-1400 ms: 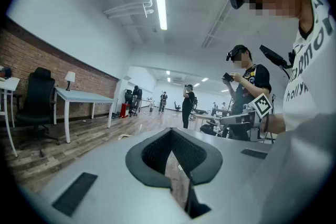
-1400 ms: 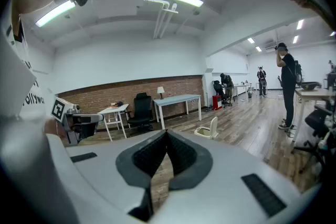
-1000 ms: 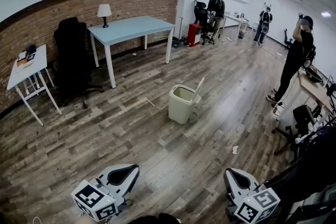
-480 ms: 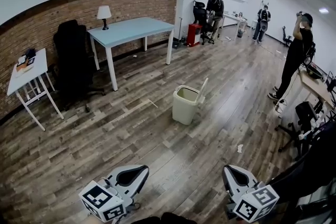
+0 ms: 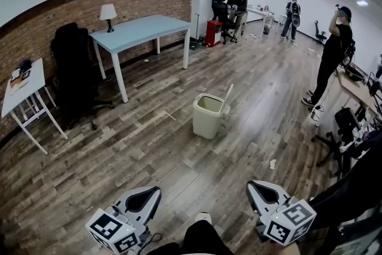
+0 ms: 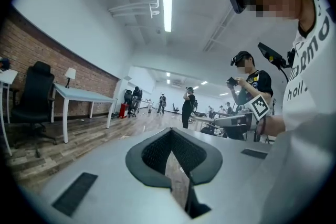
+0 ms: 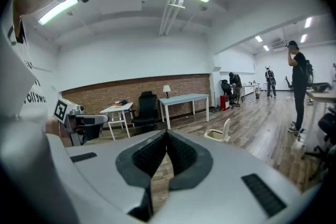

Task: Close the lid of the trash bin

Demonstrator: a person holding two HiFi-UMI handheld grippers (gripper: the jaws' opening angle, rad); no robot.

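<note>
White shirt (image 6: 314,128) – partial print "holl." and "rmo" – nothing else legible.

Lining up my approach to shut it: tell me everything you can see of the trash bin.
The trash bin is small and pale cream, plastic by its look, with a rectangular mouth and rounded corners. It stands upright on the wooden floor in the open middle of the room, apart from the furniture. Its lid is open, standing nearly upright at the right edge in the head view. What is inside cannot be made out. Only the floor touches it.
</note>
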